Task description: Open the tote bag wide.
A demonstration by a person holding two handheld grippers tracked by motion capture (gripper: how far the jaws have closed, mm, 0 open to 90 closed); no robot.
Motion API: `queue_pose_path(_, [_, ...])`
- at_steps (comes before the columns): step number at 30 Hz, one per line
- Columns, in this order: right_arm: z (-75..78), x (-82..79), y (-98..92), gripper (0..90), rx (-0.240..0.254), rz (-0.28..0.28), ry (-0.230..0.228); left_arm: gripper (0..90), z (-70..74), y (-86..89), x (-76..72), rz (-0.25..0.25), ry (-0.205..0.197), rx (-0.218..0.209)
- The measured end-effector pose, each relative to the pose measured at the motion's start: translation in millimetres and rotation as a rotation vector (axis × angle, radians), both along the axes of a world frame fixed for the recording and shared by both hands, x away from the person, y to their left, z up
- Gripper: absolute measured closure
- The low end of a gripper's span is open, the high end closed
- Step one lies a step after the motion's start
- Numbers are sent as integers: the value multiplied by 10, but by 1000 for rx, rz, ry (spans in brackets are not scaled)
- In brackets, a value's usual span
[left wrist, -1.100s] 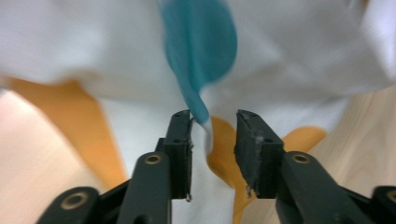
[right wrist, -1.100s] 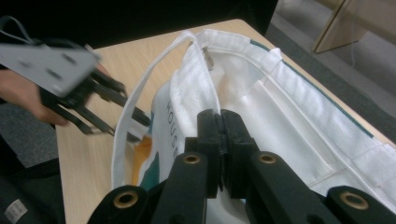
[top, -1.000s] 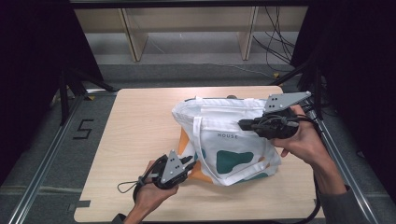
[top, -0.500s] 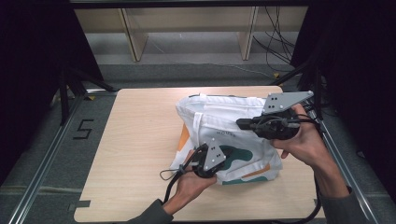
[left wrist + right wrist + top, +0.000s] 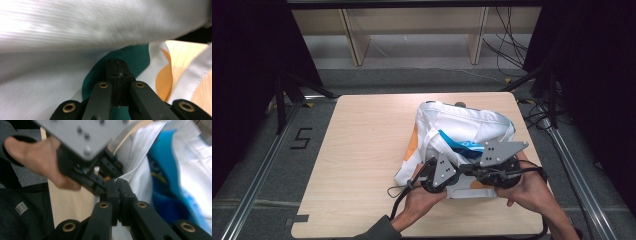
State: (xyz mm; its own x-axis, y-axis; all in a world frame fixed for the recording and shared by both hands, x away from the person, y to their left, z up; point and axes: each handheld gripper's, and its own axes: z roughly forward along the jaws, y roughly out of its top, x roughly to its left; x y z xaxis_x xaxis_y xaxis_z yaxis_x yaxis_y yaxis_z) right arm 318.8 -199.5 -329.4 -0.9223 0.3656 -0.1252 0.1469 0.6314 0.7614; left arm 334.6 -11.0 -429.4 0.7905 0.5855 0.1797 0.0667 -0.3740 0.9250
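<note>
White tote bag (image 5: pixel 462 131) lies crumpled on worktop (image 5: pixel 362 150), right of centre, long axis running from near edge toward far edge, handle end nearest person. Left claw (image 5: pixel 117 75) clamped shut, bag fabric around it; pinch unclear. Right claw (image 5: pixel 117 192) closed on bag hem. Risk: thin hem slips free if claws pull apart unevenly; claws nearly touching, may collide.

Lab: railed rig (image 5: pixel 259 170), floor cables (image 5: pixel 507 55)
</note>
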Motion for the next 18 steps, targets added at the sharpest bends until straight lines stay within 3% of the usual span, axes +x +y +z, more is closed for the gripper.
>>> queue_pose_path(1, [-103,-18,-4,895,-5,-11,3,886,-8,43,-16,-13,-3,1])
queue_pose_path(4, [-175,-19,-18,894,-1,-30,2,878,-7,220,-122,-12,19,-27])
queue_pose_path(6, [-231,-31,-19,894,4,-41,-4,872,89,395,-208,-1,-36,-12])
queue_pose_path(8, [-274,-28,-3,894,2,-41,-11,864,171,509,-223,29,-57,-33])
queue_pose_path(12, [-360,-29,39,894,-9,-37,-2,830,369,804,-165,79,-36,-106])
queue_pose_path(14, [-390,-24,57,894,-4,-31,8,784,386,867,-140,87,-20,-140])
queue_pose_path(18, [-387,-26,72,894,1,-41,26,670,370,900,-128,116,-15,-125])
